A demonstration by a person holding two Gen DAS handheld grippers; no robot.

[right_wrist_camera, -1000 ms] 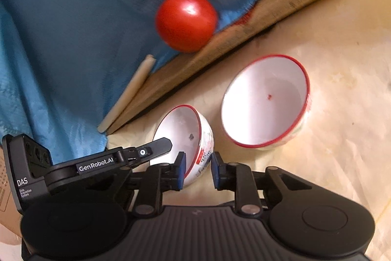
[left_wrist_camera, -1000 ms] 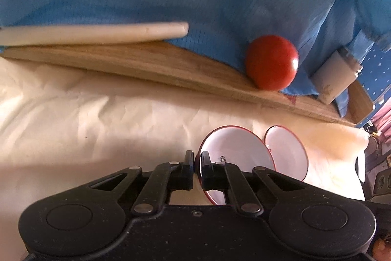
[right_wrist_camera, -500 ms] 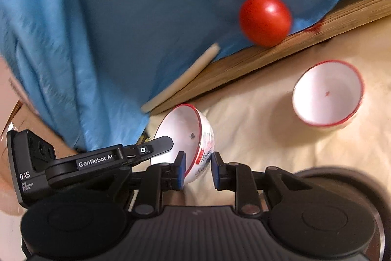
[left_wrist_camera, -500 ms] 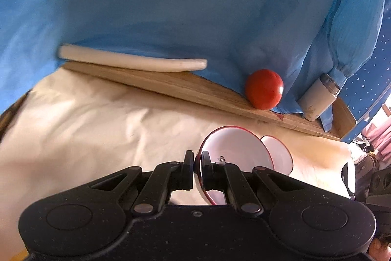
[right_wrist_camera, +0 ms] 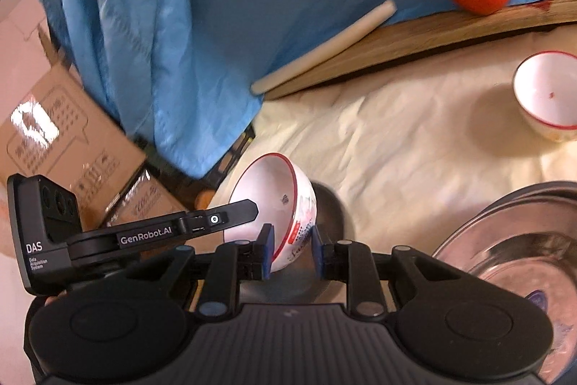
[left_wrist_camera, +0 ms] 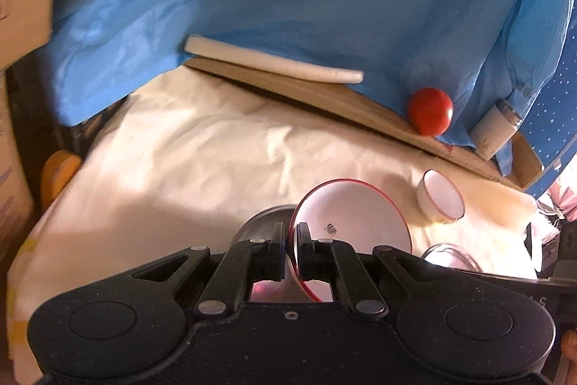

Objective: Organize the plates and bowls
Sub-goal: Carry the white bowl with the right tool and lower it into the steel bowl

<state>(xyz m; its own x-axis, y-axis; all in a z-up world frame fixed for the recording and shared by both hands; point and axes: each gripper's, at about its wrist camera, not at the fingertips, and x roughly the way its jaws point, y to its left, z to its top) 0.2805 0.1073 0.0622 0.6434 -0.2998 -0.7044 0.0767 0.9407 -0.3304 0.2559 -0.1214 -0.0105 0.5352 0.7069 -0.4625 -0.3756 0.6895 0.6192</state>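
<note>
Pinching the thin rim of a tilted red-rimmed bowl [left_wrist_camera: 351,226], the left tongs [left_wrist_camera: 291,253] are nearly closed; a second small bowl [left_wrist_camera: 441,199] sits ahead to their right on the table [left_wrist_camera: 202,154]. In the right view, the right tongs [right_wrist_camera: 290,253] stand slightly apart, their pads just beside the same bowl's printed wall; whether they press it I cannot tell. "GenRobot.AI" and "DAS" are readable on the left tongs there.

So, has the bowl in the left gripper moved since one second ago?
Yes. The bowl, shut in the left gripper, has drawn back from the tomato, which now looks smaller and farther off.
</note>
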